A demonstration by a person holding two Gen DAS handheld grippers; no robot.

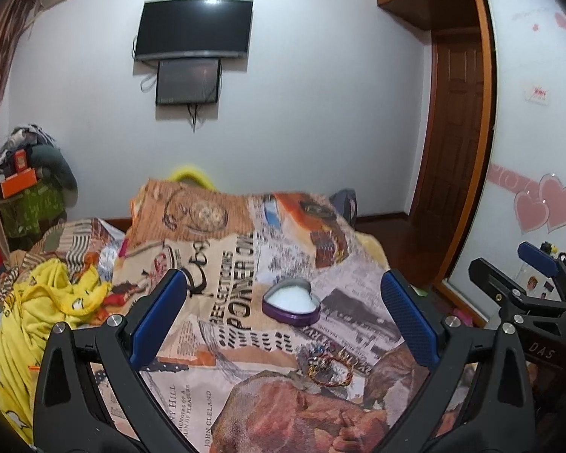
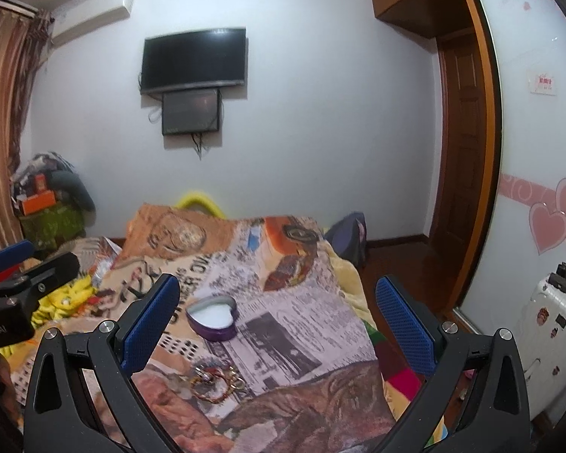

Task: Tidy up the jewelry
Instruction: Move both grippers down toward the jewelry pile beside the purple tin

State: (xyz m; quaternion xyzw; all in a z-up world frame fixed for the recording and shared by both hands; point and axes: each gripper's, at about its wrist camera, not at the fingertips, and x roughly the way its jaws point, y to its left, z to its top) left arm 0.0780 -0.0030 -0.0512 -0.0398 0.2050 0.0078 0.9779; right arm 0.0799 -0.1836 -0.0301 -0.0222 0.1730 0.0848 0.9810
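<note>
A purple heart-shaped box (image 1: 291,304) with a white lining lies open on the printed blanket (image 1: 245,234); it also shows in the right wrist view (image 2: 213,319). A small pile of jewelry (image 1: 330,368), red-gold bracelets and beads, lies in front of the box, also in the right wrist view (image 2: 215,379). My left gripper (image 1: 283,317) is open and empty, held above the blanket with the box between its fingers in view. My right gripper (image 2: 277,326) is open and empty, to the right of the left one; it shows at the edge of the left wrist view (image 1: 539,264).
A yellow garment (image 1: 41,313) lies crumpled on the bed's left. A white suitcase (image 2: 547,339) stands at the right by the sliding wardrobe door (image 2: 539,151). A cluttered pile (image 1: 26,188) sits at the far left. A TV (image 1: 194,28) hangs on the wall.
</note>
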